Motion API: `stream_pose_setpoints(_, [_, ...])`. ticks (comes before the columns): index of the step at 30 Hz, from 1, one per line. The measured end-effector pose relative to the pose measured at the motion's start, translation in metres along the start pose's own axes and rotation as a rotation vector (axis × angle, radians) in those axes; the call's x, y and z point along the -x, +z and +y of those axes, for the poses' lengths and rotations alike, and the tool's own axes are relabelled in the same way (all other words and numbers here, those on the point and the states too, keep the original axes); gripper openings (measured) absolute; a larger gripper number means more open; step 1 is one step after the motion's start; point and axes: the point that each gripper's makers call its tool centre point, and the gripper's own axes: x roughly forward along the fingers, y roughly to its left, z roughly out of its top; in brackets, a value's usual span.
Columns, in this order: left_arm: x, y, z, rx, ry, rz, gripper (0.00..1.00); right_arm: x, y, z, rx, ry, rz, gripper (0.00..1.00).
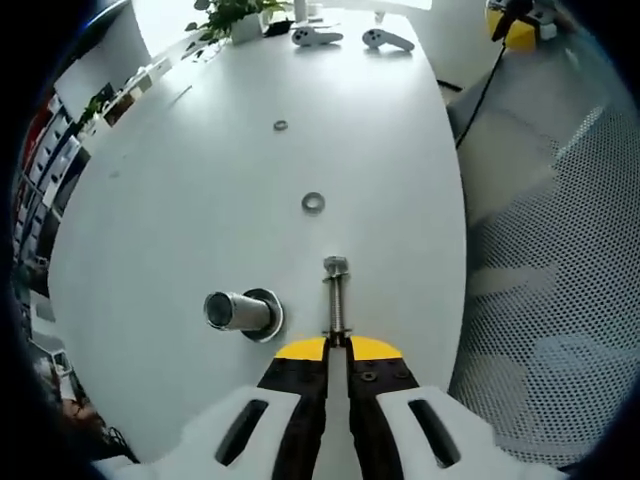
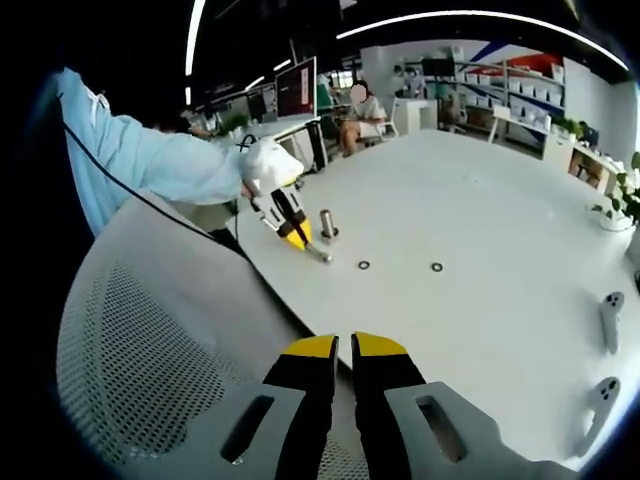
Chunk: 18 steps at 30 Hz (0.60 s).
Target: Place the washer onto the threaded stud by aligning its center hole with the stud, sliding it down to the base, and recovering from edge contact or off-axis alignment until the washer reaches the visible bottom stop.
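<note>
Two washers (image 1: 313,203) loose on table (image 1: 180,200) | left tool (image 1: 337,345) clamps stud (image 1: 336,295) | right tool (image 2: 345,345) closed, empty

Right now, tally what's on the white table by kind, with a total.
Washers: 2, the nearer washer and the farther washer
Bolts: 1, bolt held in the left gripper
Metal cylinders on a round base: 1, cylinder
White handheld controllers: 2, one and the other
Potted plants: 1, plant
Total: 7
</note>
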Motion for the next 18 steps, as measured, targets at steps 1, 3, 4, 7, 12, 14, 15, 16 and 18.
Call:
stream_pose_setpoints(1, [0.001, 0.002, -0.001, -0.002, -0.004, 0.003, 0.03, 0.000, 0.000, 0.000, 0.000, 0.000, -0.002, 0.08])
stream_pose_setpoints(3, [0.003, 0.007, 0.000, -0.014, -0.007, 0.012, 0.03, 0.000, 0.001, 0.000, -0.002, -0.001, -0.008, 0.08])
stream_pose_setpoints(4, [0.004, 0.009, 0.000, -0.022, -0.006, 0.018, 0.03, 0.001, 0.001, 0.000, -0.003, -0.001, -0.010, 0.08])
stream_pose_setpoints(7, [0.007, 0.016, -0.001, -0.042, -0.011, 0.038, 0.03, 0.001, 0.003, 0.000, -0.003, -0.001, -0.020, 0.08])
stream_pose_setpoints(12, [0.008, 0.027, -0.003, -0.092, -0.034, 0.096, 0.03, 0.002, 0.005, 0.001, -0.002, 0.003, -0.035, 0.08])
stream_pose_setpoints(14, [0.008, 0.032, -0.003, -0.116, -0.039, 0.125, 0.03, 0.002, 0.006, 0.001, -0.002, 0.008, -0.044, 0.08])
stream_pose_setpoints(15, [0.008, 0.035, -0.005, -0.122, -0.046, 0.140, 0.03, 0.002, 0.007, 0.002, -0.002, 0.012, -0.047, 0.08])
stream_pose_setpoints(16, [0.007, 0.037, -0.006, -0.131, -0.050, 0.147, 0.03, 0.002, 0.007, 0.002, 0.000, 0.013, -0.049, 0.08])
stream_pose_setpoints(18, [0.007, 0.042, -0.008, -0.150, -0.055, 0.167, 0.03, 0.002, 0.009, 0.003, 0.003, 0.017, -0.059, 0.08])
